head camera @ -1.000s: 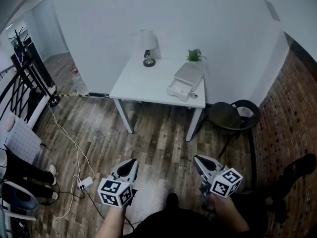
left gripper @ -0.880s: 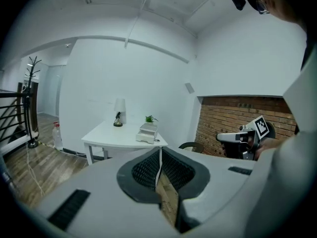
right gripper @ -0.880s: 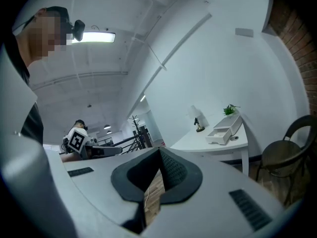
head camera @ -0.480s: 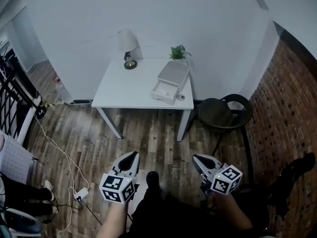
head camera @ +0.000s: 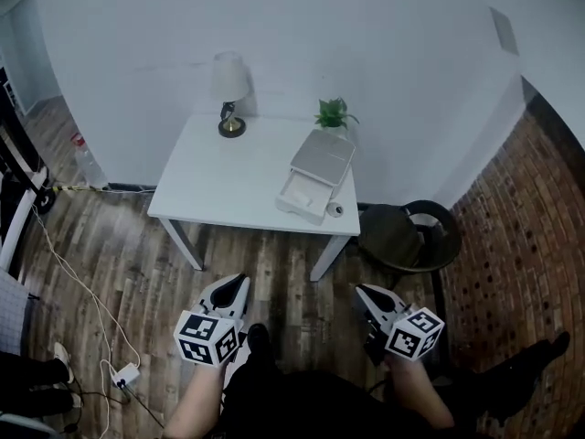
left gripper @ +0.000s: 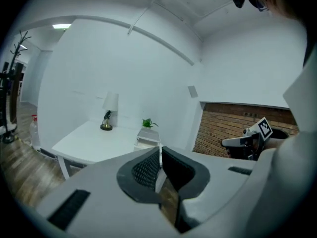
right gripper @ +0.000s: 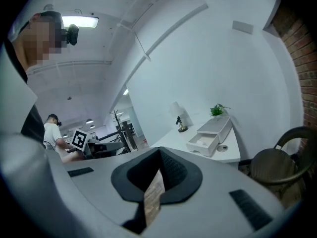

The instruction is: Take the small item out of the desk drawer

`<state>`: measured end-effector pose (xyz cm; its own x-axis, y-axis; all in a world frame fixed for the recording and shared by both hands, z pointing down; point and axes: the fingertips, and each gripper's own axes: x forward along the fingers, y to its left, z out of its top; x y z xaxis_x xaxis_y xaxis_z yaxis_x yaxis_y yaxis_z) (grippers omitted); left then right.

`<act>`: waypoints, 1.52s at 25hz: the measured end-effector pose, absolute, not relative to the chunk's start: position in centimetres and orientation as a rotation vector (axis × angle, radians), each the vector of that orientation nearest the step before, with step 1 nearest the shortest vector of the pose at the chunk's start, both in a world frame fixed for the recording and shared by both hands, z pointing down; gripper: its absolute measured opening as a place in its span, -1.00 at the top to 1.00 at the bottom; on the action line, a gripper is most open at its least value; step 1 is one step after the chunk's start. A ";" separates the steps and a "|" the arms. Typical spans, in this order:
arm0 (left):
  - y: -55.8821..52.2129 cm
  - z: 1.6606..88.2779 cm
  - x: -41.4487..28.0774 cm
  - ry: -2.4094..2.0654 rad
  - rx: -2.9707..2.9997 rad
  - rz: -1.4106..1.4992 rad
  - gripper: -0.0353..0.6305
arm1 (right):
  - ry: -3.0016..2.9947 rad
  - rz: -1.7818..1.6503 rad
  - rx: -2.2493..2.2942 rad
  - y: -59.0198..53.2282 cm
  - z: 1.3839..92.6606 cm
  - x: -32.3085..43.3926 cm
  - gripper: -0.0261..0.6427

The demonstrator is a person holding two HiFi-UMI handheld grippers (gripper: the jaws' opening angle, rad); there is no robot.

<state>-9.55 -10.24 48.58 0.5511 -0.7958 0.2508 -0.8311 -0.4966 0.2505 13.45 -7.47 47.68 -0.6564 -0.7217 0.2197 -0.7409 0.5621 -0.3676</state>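
While we hold the left gripper (head camera: 238, 282) and right gripper (head camera: 363, 292) over the wooden floor (head camera: 119, 273), well apart from the white table (head camera: 210, 190), jaws pressed together on nothing, the desk drawer (head camera: 302, 199) stands pulled open there, a small round item (head camera: 336, 210) just beside it.

Drawer unit (head camera: 316, 174) on table (head camera: 215, 183), chair (head camera: 409, 238) right
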 end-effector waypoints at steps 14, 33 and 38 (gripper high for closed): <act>-26.3 48.0 -15.9 -1.200 2.492 0.193 0.83 | -2.712 0.648 1.285 -23.5 46.6 3.8 0.93; -36.7 50.9 -14.4 -1.283 2.378 0.276 0.83 | -2.621 0.648 1.192 -36.7 51.2 6.4 0.93; -40.2 51.8 -10.3 -1.262 2.361 0.323 0.83 | -2.646 0.616 1.103 -41.1 51.8 8.1 0.93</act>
